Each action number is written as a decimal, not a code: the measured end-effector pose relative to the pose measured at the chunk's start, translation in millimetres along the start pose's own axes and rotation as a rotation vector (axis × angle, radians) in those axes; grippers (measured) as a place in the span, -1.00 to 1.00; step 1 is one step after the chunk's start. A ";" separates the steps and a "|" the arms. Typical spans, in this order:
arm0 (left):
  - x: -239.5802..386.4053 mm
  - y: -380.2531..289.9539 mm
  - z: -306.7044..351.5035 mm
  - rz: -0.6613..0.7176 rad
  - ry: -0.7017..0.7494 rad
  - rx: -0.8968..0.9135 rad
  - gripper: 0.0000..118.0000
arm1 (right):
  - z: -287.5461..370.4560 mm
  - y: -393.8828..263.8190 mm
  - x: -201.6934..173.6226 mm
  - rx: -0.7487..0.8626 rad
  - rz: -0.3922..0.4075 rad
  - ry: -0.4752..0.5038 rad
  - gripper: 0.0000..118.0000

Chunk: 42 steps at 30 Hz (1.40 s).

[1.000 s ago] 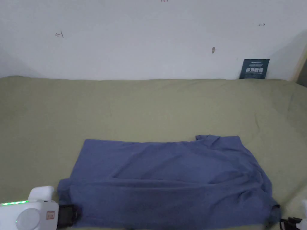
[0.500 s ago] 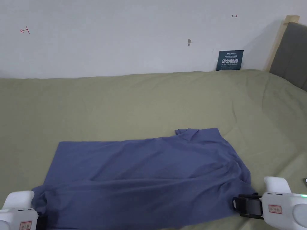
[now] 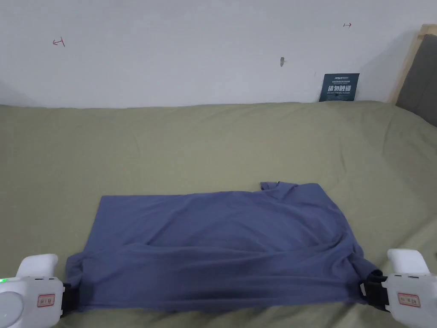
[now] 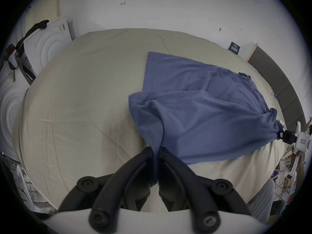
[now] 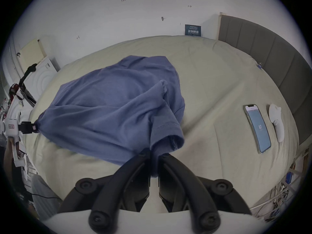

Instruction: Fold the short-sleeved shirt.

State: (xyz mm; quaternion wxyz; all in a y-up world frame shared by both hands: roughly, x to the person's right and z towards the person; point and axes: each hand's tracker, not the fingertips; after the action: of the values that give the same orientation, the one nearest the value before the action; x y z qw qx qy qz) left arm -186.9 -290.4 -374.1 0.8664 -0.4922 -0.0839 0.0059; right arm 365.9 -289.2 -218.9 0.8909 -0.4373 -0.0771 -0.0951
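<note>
Compared with half a second ago, the near edge of the blue shirt (image 3: 222, 243) is drawn tauter, and both tongs sit at its near corners in the head view. The left tongs (image 4: 156, 150) are clenched on the hem corner, cloth pinched between both jaws; the right tongs (image 5: 154, 153) are clenched on the fabric by the sleeve (image 5: 166, 131). The shirt lies on the bed (image 3: 170, 145), its long axis running crosswise between the two tongs, hem toward the left tongs and collar (image 3: 273, 186) toward the right. Its near portion is doubled over the far layer. The bed wears an olive sheet and abuts a white wall (image 3: 192, 51). A phone (image 5: 256, 128) lies on the sheet to the shirt's right, well apart from it, before a grey headboard (image 5: 270, 52).
</note>
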 end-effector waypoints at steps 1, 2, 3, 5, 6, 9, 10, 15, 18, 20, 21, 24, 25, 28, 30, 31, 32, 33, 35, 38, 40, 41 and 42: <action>-1.0 -4.4 7.8 0.001 -0.003 0.004 -0.89 | 8.6 -5.2 0.4 0.005 -0.006 0.009 -0.83; -1.3 -9.6 14.6 0.001 -0.001 0.010 -0.89 | 15.7 -9.8 1.5 0.005 -0.008 0.010 -0.83; -2.3 -17.3 22.4 -0.003 0.004 0.013 -0.89 | 23.5 -17.1 1.0 0.005 -0.003 0.009 -0.83; -6.3 -36.2 34.6 -0.001 -0.001 0.009 -0.89 | 36.6 -33.8 3.2 0.004 -0.010 0.013 -0.83; -9.0 -47.8 40.6 0.003 -0.008 -0.001 -0.89 | 39.5 -44.3 11.1 -0.005 -0.031 0.022 -0.83; -15.6 -79.1 57.8 0.009 -0.009 -0.012 -0.89 | 57.0 -74.7 10.6 -0.026 -0.030 0.039 -0.83; -17.5 -88.6 64.0 0.015 -0.009 -0.017 -0.90 | 61.1 -83.9 13.5 -0.031 -0.026 0.036 -0.83; -30.6 -115.1 83.1 0.041 -0.004 -0.023 -0.90 | 75.3 -106.8 18.0 -0.046 -0.053 0.048 -0.83; -30.2 -117.6 81.1 0.041 -0.011 -0.019 -0.91 | 71.8 -107.3 20.0 -0.042 -0.060 0.051 -0.83; -28.8 -116.1 75.7 0.052 -0.015 -0.023 -0.91 | 69.2 -104.4 20.1 -0.039 -0.071 0.044 -0.81; -28.6 -116.0 73.7 0.048 -0.009 -0.025 -0.91 | 68.3 -102.8 19.9 -0.038 -0.075 0.043 -0.63; -30.4 -116.5 70.8 0.042 -0.012 -0.027 -0.88 | 66.0 -99.5 17.7 -0.067 -0.063 0.009 -0.12; -31.6 -116.6 71.0 0.054 -0.009 -0.028 -0.57 | 64.1 -99.7 17.2 -0.081 -0.038 -0.028 0.61; -32.7 -114.4 75.3 0.079 -0.003 -0.006 1.00 | 71.1 -101.9 18.6 -0.012 -0.019 -0.043 0.85; -31.1 -103.7 82.7 0.096 -0.017 0.046 0.96 | 78.9 -84.4 11.0 -0.001 -0.013 -0.037 0.88; -28.6 -97.3 86.0 0.094 -0.017 0.085 0.93 | 81.2 -78.1 7.8 0.024 -0.002 -0.033 0.87; -21.4 -86.1 92.2 0.063 -0.016 0.141 0.84 | 84.3 -66.7 2.1 0.053 0.021 -0.037 0.80; -17.7 -77.4 94.5 0.044 -0.011 0.180 0.70 | 86.8 -59.3 -1.8 0.090 0.030 -0.044 0.62; -8.8 -53.7 93.6 0.030 -0.007 0.231 0.10 | 92.4 -41.2 -11.0 0.194 0.054 -0.053 -0.38; 1.4 -16.3 72.9 0.027 -0.041 0.229 -0.98 | 82.0 -13.4 -17.4 0.250 0.030 -0.055 -0.97; 7.9 6.9 51.5 0.020 -0.040 0.215 -0.98 | 71.0 3.8 -17.3 0.234 0.020 -0.034 -0.97; 9.1 17.1 38.8 0.025 -0.041 0.208 -0.98 | 68.0 10.2 -21.0 0.246 0.022 -0.047 -0.97; 8.5 26.6 25.8 0.038 -0.050 0.194 -0.97 | 68.1 14.1 -29.6 0.247 0.025 -0.056 -0.97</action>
State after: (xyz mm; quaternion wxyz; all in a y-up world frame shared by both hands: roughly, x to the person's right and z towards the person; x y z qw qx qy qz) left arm -180.5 -253.9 -382.7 0.9074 -0.4071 -0.0951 0.0424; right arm 336.9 -223.7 -194.9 0.9366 -0.3276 -0.1077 -0.0614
